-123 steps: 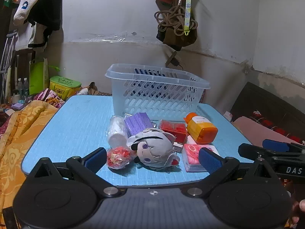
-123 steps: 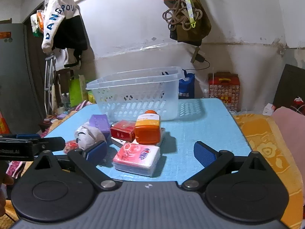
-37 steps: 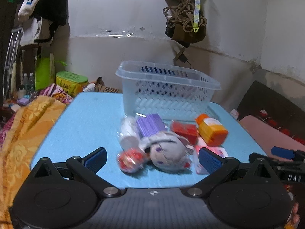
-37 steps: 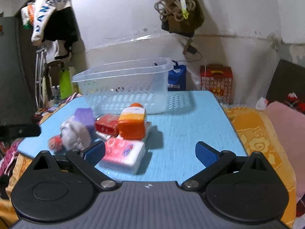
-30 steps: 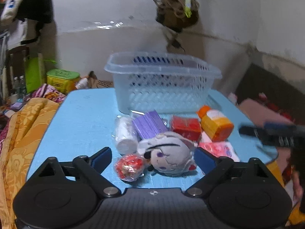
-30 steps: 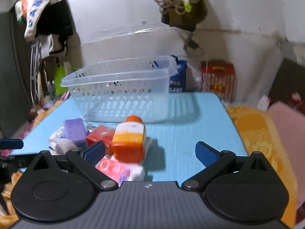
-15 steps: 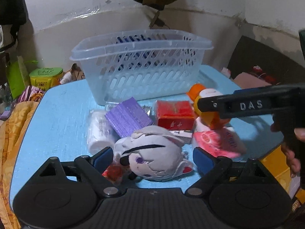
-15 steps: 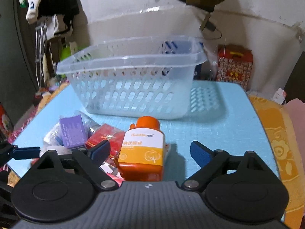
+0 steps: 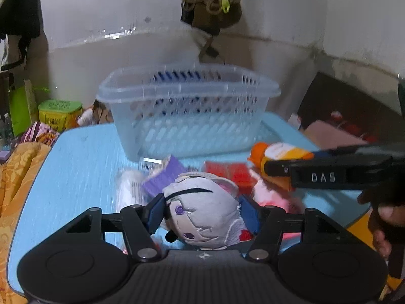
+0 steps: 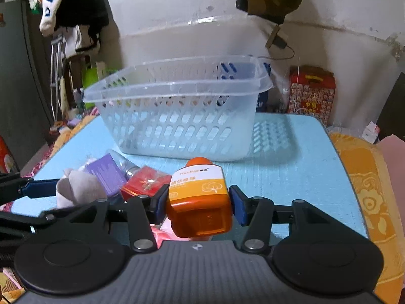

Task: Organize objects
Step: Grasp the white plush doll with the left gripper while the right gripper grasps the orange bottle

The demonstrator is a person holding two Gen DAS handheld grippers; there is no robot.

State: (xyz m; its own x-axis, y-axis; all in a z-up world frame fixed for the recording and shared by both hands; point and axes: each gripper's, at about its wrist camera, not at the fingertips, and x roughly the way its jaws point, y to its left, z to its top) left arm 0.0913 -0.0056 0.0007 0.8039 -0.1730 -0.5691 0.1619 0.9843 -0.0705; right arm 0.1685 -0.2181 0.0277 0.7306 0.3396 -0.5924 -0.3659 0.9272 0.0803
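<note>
A clear plastic basket [image 9: 187,116] [image 10: 177,116] stands at the back of the blue table [image 9: 76,167] [image 10: 298,172]. In front of it lies a pile: a purple pack [image 9: 164,177] [image 10: 103,171], a red box [image 9: 227,172] [image 10: 144,182], a pink tissue pack [image 9: 276,197]. My left gripper [image 9: 202,211] is shut on a grey plush doll [image 9: 202,212]. My right gripper [image 10: 198,202] is shut on an orange and white bottle [image 10: 200,200]. The right gripper also shows in the left wrist view [image 9: 329,174], over the bottle [image 9: 278,152].
Orange cloth [image 9: 15,172] [image 10: 367,190] lies beside the table on both sides. A red gift box [image 10: 312,93] and a green tin [image 9: 59,114] stand behind the table. A bag and rope [image 9: 210,2] hang on the wall above the basket.
Both grippers moved forward into the pile and closed: the left on the plush doll, the right on the orange bottle. Both were open half a second ago.
</note>
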